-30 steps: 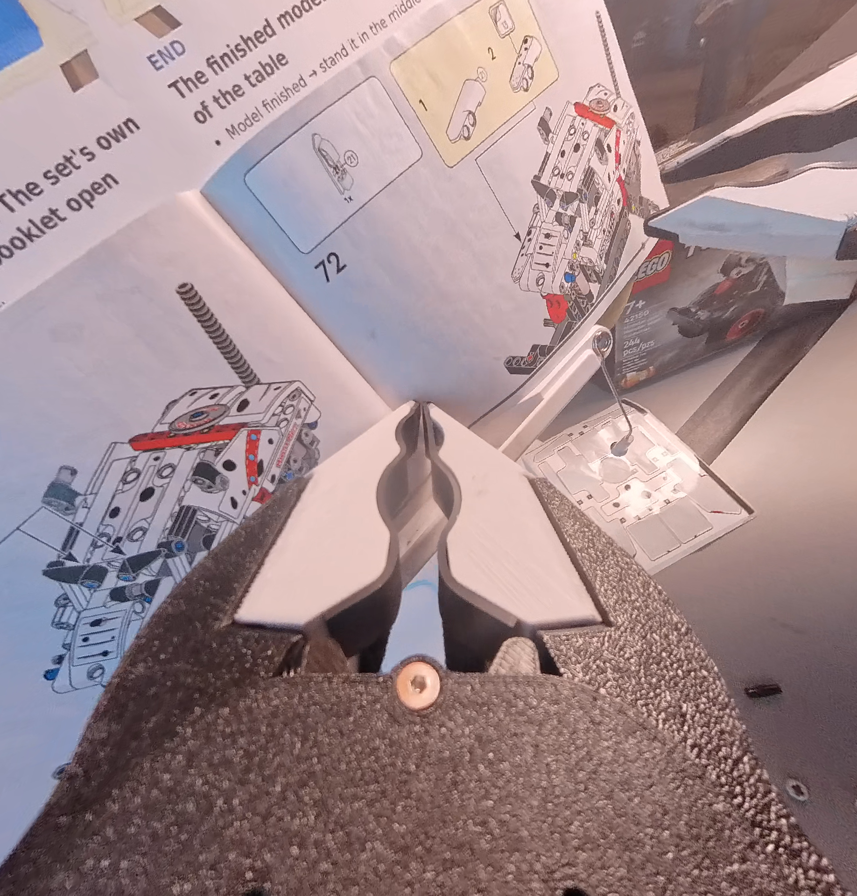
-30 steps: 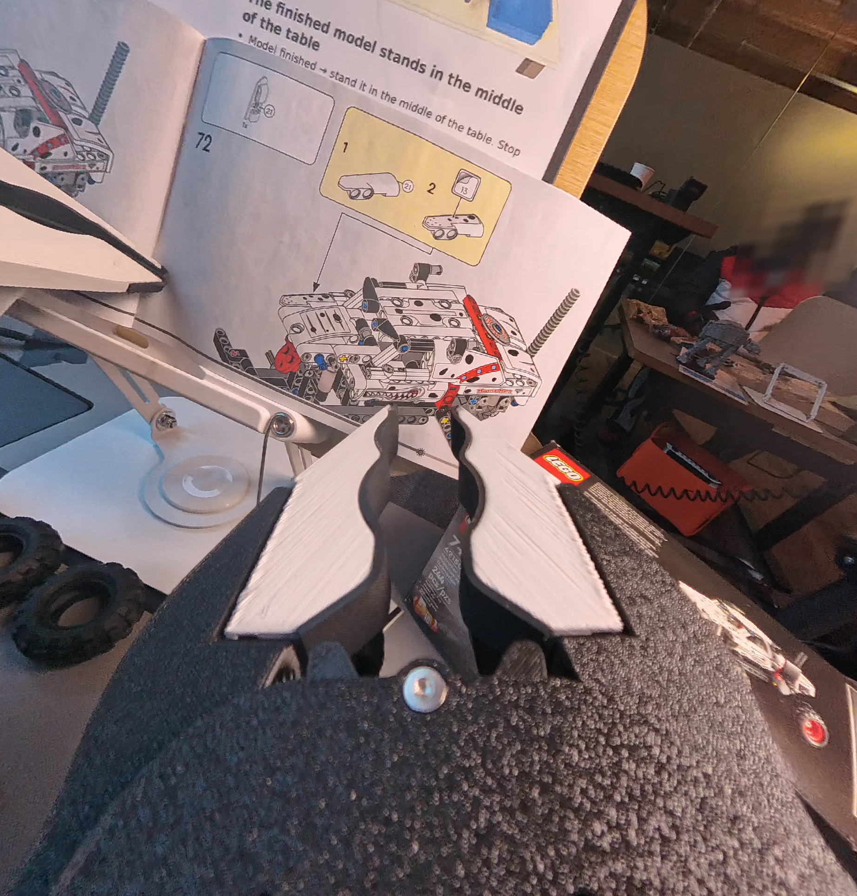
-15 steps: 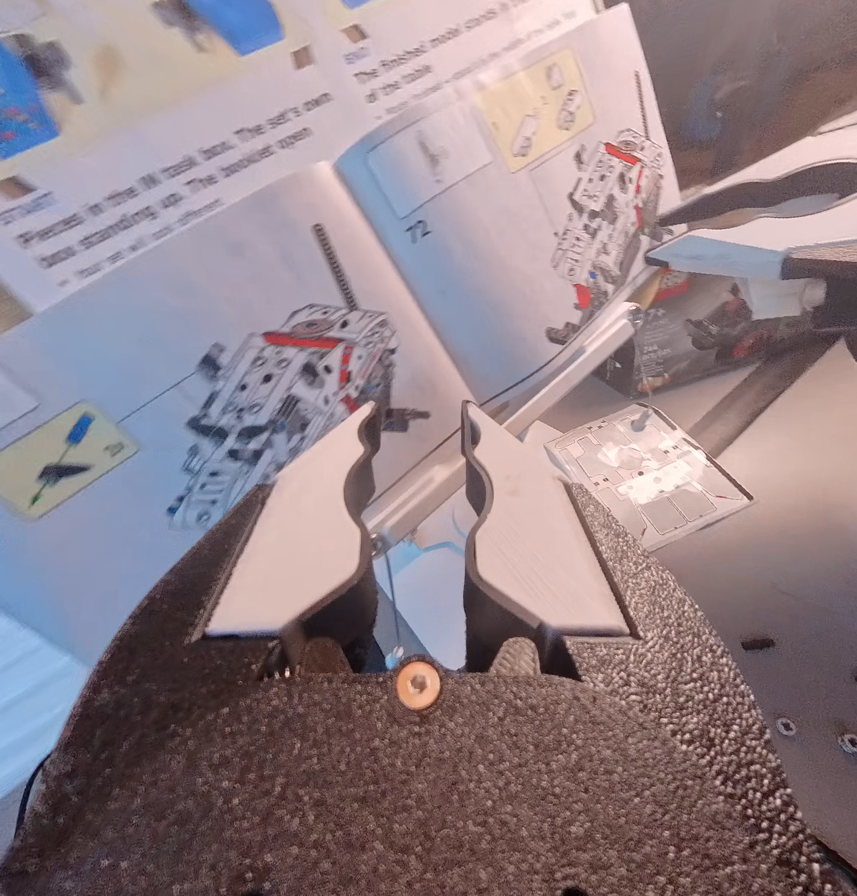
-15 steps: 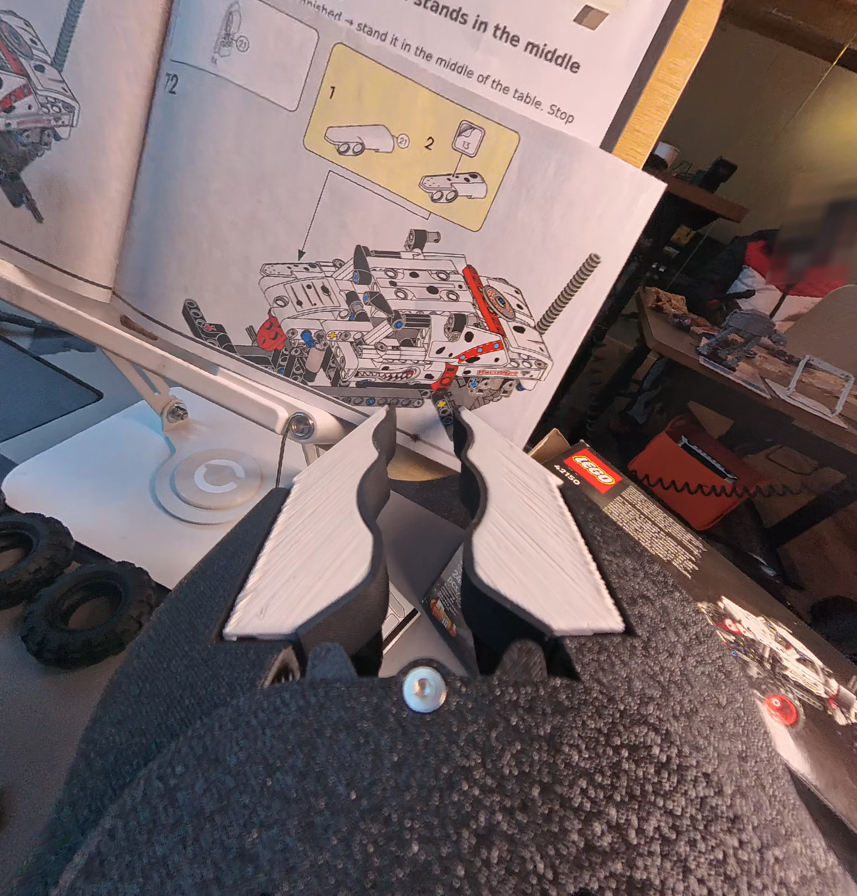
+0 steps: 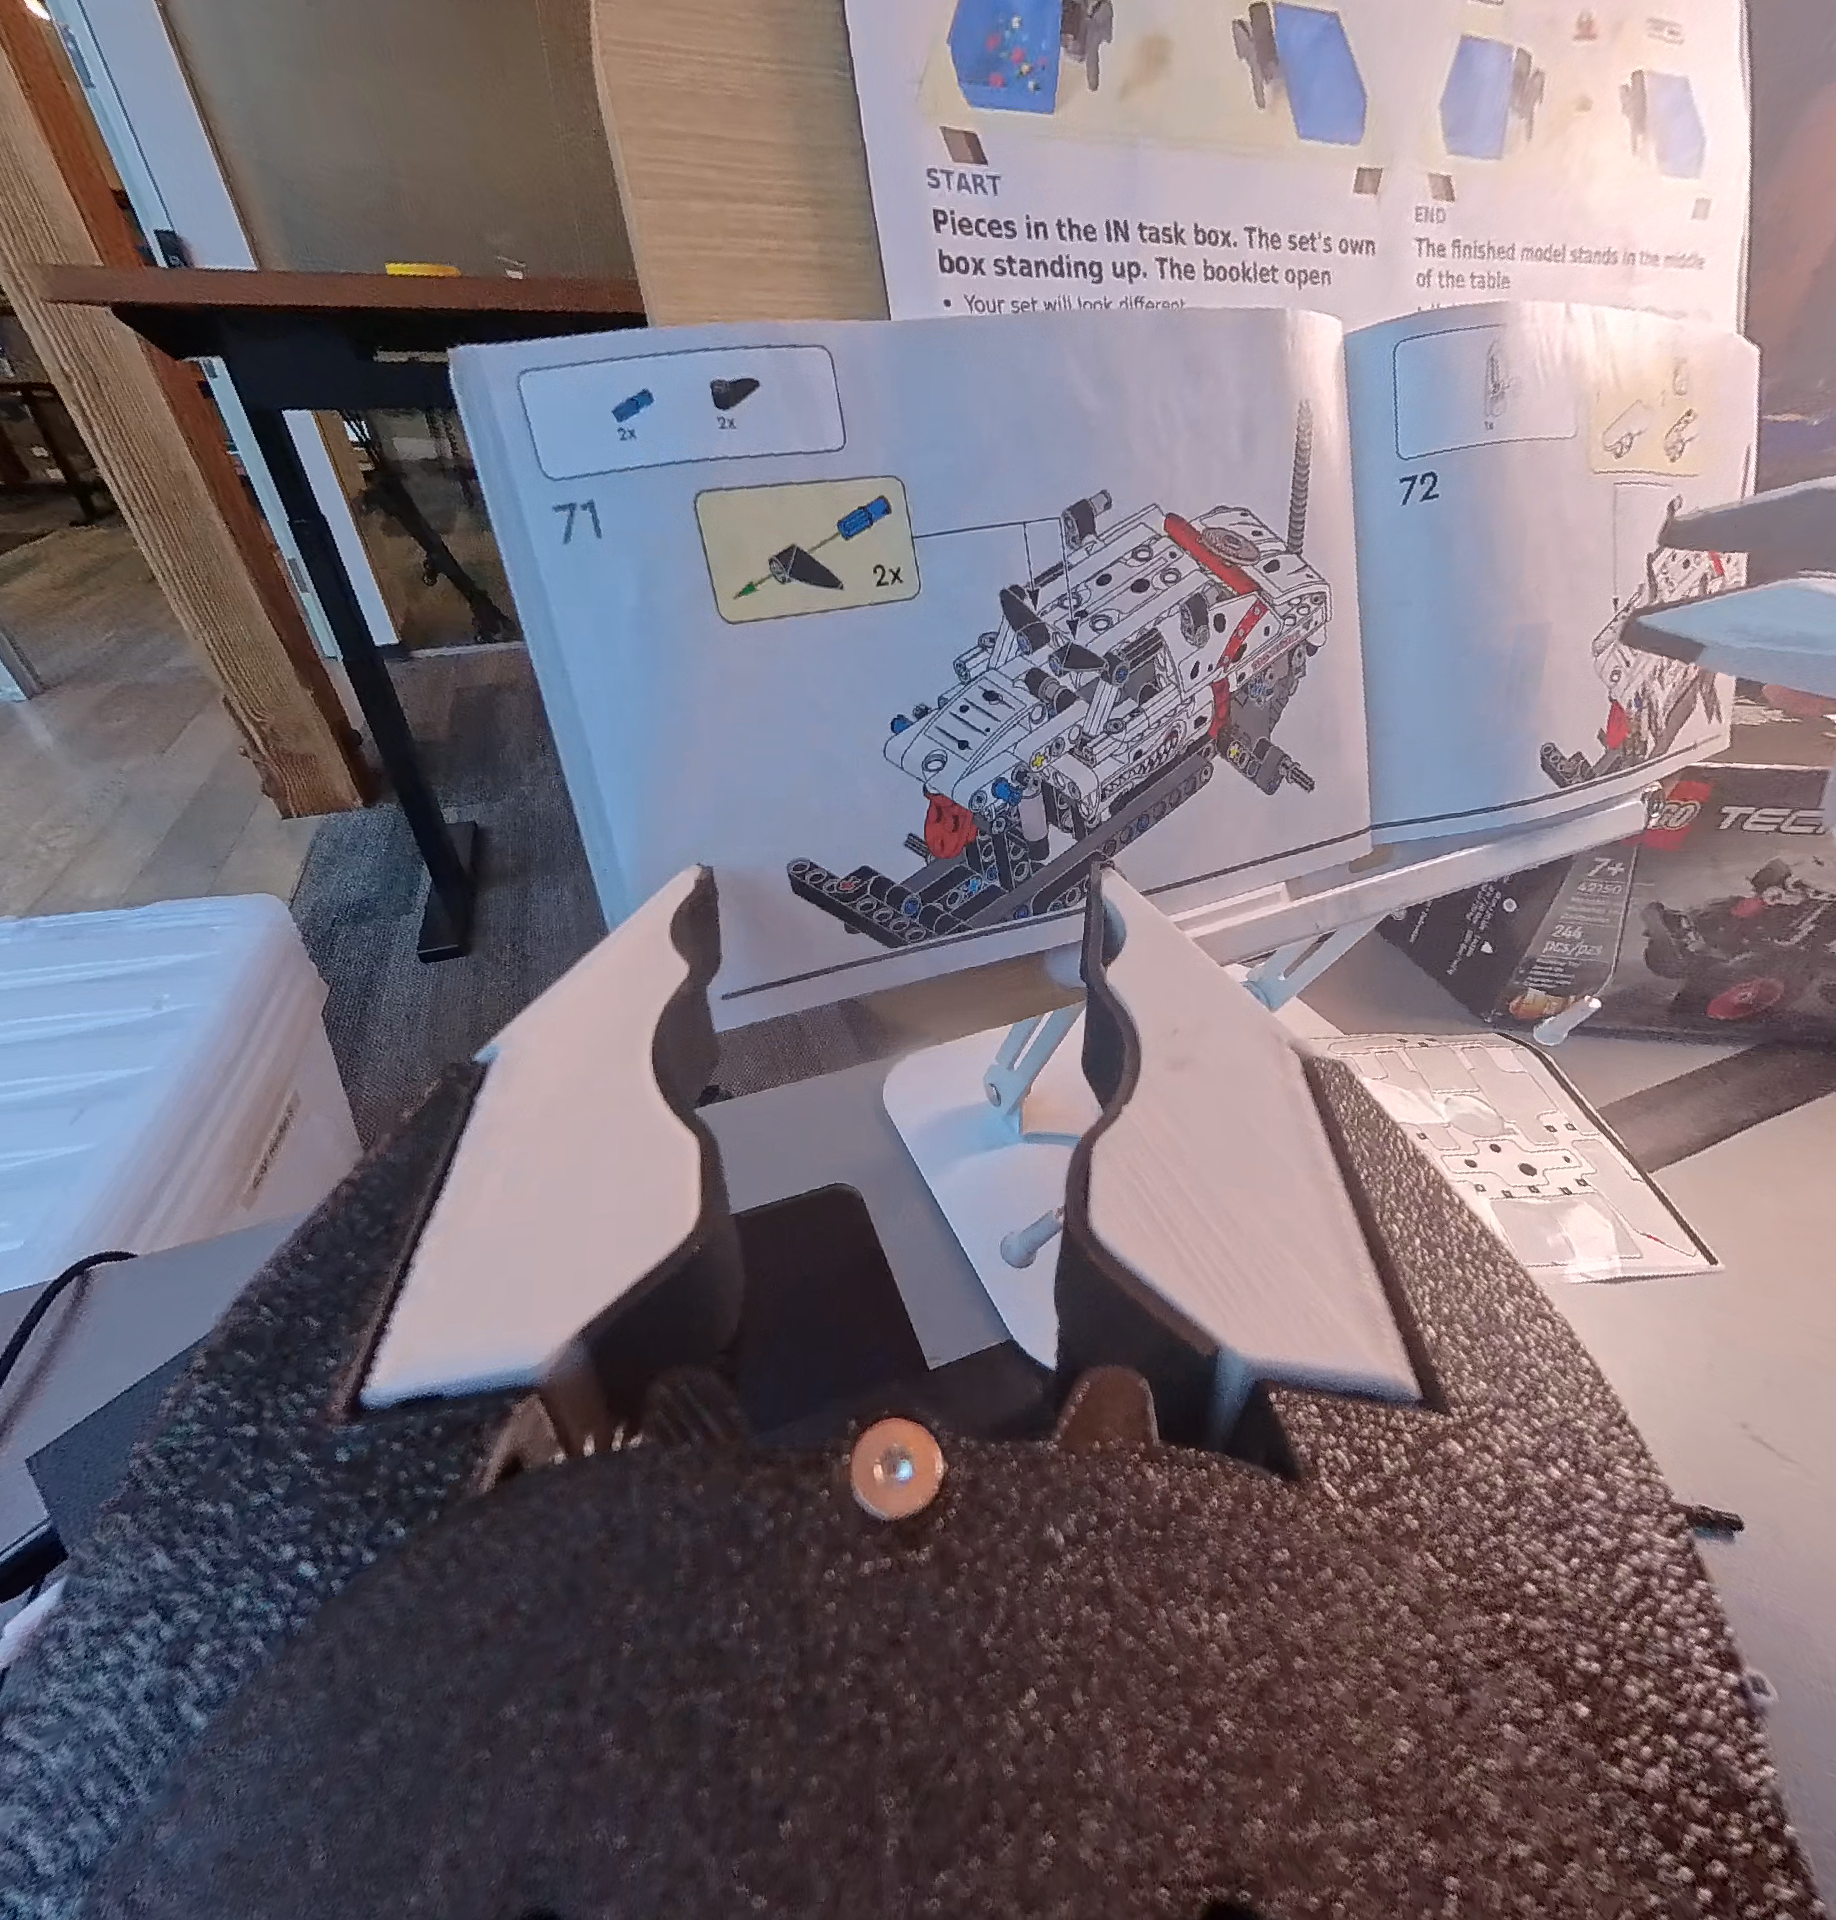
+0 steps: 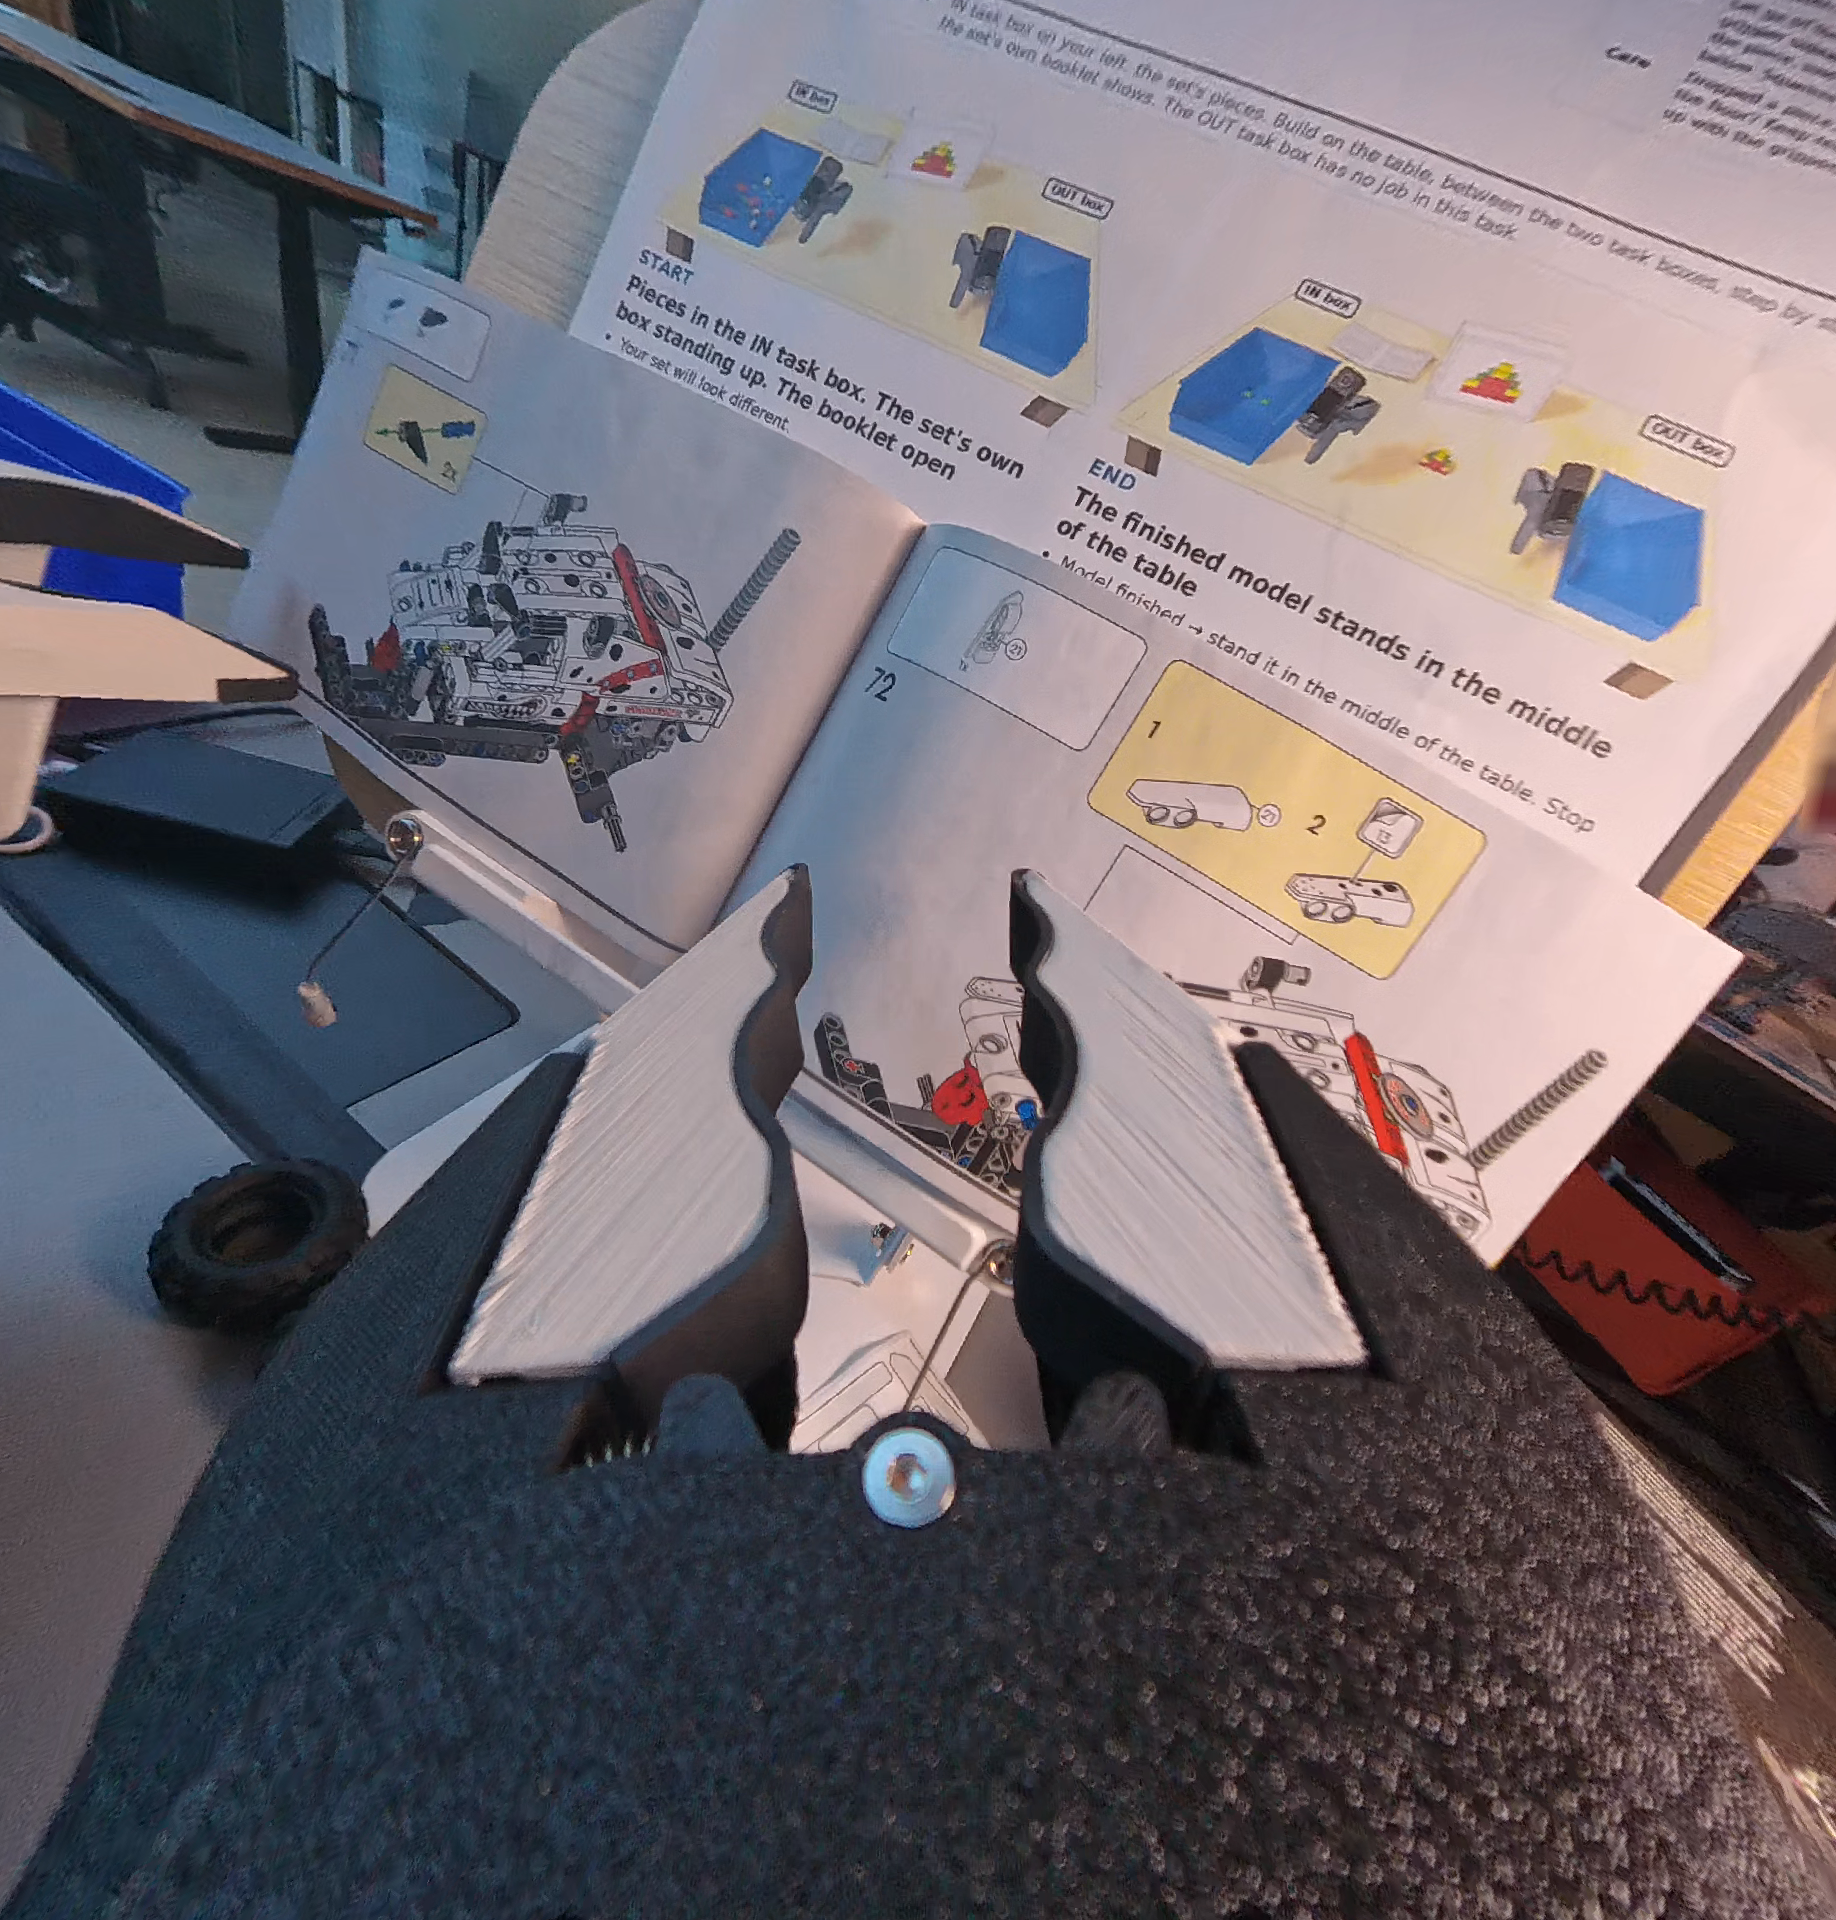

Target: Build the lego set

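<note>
Left wrist view: the left gripper (image 5: pixel 898 914) is spread and empty, facing the instruction booklet (image 5: pixel 935 644) propped open on a white stand (image 5: pixel 987 1153) at 12 o'clock; the lego box (image 5: pixel 1662 914) lies at 3 o'clock on a grey table (image 5: pixel 1766 1382) — likely a step check, and parts must be fetched next.

Right wrist view: the right gripper (image 6: pixel 909 894) is spread and empty; a black tyre (image 6: pixel 257 1236) sits at 9 o'clock — desks behind

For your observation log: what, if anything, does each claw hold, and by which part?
Nothing: the left claw and right claw are both open and empty.
</note>
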Tool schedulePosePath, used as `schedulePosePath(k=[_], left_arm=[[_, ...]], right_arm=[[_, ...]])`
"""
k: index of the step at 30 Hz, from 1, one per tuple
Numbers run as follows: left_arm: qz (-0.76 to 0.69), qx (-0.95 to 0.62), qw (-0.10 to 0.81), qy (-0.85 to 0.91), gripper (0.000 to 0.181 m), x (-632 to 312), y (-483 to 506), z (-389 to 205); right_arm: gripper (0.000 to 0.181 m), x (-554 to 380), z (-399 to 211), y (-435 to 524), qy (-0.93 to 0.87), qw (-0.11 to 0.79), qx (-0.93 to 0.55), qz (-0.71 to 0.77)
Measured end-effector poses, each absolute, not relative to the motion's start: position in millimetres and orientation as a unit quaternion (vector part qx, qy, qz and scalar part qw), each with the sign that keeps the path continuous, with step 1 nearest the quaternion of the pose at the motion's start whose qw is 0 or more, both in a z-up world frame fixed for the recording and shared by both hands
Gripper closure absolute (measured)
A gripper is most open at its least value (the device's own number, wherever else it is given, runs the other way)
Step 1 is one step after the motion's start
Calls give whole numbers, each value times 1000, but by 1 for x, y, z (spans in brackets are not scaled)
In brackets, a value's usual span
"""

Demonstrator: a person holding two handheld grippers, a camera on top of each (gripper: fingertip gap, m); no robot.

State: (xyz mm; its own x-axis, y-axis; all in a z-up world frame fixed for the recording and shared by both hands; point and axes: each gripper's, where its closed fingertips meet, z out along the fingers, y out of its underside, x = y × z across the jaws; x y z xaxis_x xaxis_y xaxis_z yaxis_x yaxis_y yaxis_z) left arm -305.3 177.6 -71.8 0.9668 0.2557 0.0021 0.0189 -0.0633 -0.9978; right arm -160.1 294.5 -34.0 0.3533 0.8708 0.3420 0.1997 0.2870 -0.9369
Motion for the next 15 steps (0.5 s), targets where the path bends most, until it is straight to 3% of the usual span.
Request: schedulePosePath(k=[10,15], left_arm=[[88,-730,675,-56,99,-305,190,-75],[122,-732,668,-56,105,-309,193,-77]], right_arm=[[145,-171,-50,312,-506,616,-555,238],[146,-159,-54,297,-518,613,-543,247]])
